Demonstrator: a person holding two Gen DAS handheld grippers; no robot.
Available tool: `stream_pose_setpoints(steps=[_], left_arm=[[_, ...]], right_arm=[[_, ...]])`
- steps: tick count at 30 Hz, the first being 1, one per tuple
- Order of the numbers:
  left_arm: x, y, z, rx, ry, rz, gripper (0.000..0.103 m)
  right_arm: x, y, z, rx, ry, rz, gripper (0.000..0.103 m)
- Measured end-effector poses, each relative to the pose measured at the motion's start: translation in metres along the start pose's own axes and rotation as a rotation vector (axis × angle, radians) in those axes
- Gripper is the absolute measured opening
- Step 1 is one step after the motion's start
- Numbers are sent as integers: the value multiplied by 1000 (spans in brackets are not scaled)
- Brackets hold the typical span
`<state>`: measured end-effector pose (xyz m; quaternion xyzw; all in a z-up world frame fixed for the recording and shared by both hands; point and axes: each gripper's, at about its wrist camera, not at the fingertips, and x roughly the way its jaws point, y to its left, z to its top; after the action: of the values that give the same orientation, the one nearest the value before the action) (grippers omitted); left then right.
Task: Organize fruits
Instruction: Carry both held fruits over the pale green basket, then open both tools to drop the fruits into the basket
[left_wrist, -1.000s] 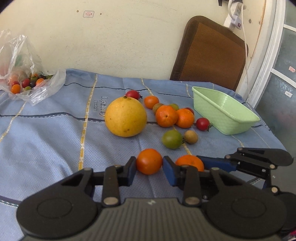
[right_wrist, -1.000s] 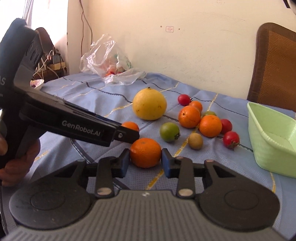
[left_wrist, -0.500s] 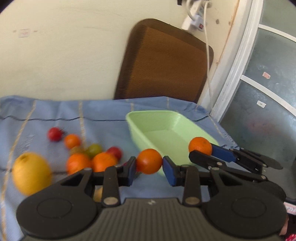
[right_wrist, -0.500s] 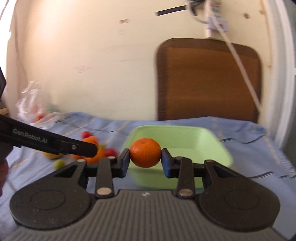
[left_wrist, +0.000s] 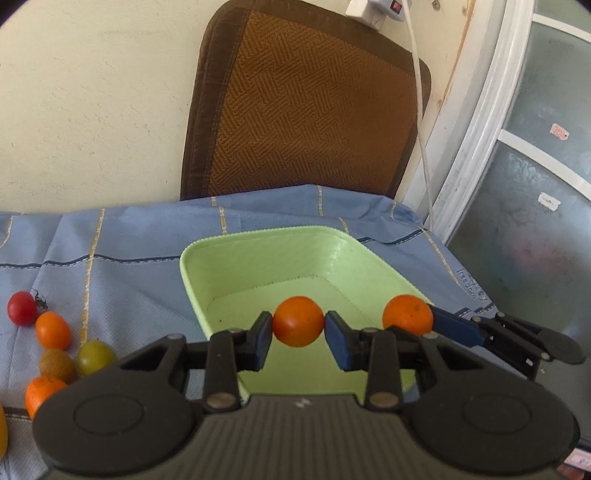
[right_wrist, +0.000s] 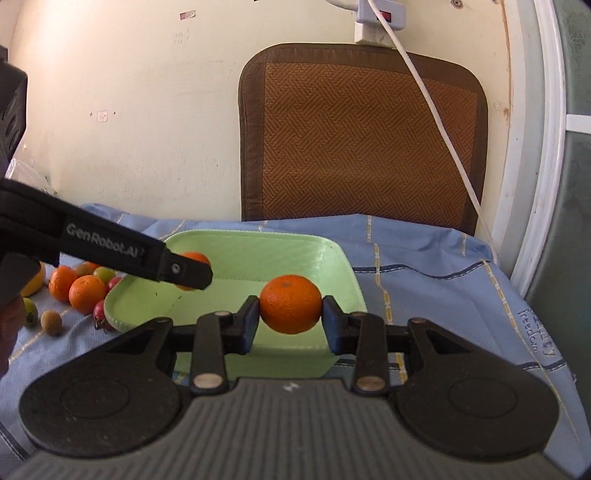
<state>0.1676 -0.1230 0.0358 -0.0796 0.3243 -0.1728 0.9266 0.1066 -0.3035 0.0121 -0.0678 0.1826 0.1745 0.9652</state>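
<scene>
The left gripper (left_wrist: 298, 328) has its blue-padded fingers (left_wrist: 263, 335) closed on a smooth orange fruit (left_wrist: 298, 321), which hangs above the inside of the pale green basket (left_wrist: 258, 243). Just to the right of those fingers, the right gripper (right_wrist: 290, 309) comes in from the side, its own fingers (right_wrist: 248, 322) clamped on a dimpled mandarin (right_wrist: 290, 303) that also sits over the basket, nearer its right wall. The basket's floor shows bare below both fruits. Beyond the basket, the blue cloth-covered surface (left_wrist: 129, 251) runs back to a brown woven chair back (left_wrist: 306, 107) against the cream wall. Off to the left of the left fingers, well apart from the basket, the remaining fruits lie on the cloth: a red cherry tomato (left_wrist: 22, 308), a small orange tomato (left_wrist: 53, 330), a yellow-green one (left_wrist: 95, 357), a brownish one (left_wrist: 57, 365) and another mandarin (left_wrist: 41, 391) at the edge of view.
</scene>
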Motion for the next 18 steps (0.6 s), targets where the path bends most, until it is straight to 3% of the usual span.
stream_pose_setpoints(steps=[3,7,8,9,11,18], left_arm=[[1,-4,-3,35,-14,21,33],[-2,-9,-5,45,-19,28,44],[-4,-9,-6,42,-18,23,45],[-8,-9,-7,41,-26,22,48],[-20,-10,-9,45,-58,32,55],[-96,1,-39,79,-207,75,62]], right_arm=[[2,0,0,10,-11,-11,40],[2,1,-2,28,-27,-28,42],[1,2,-2,36,-33,-29,46],[-2,2,-3,48,-41,-27,56],[-10,4,-5,68,-67,-26,60],[-50,17,-16,158,-156,-44,60]])
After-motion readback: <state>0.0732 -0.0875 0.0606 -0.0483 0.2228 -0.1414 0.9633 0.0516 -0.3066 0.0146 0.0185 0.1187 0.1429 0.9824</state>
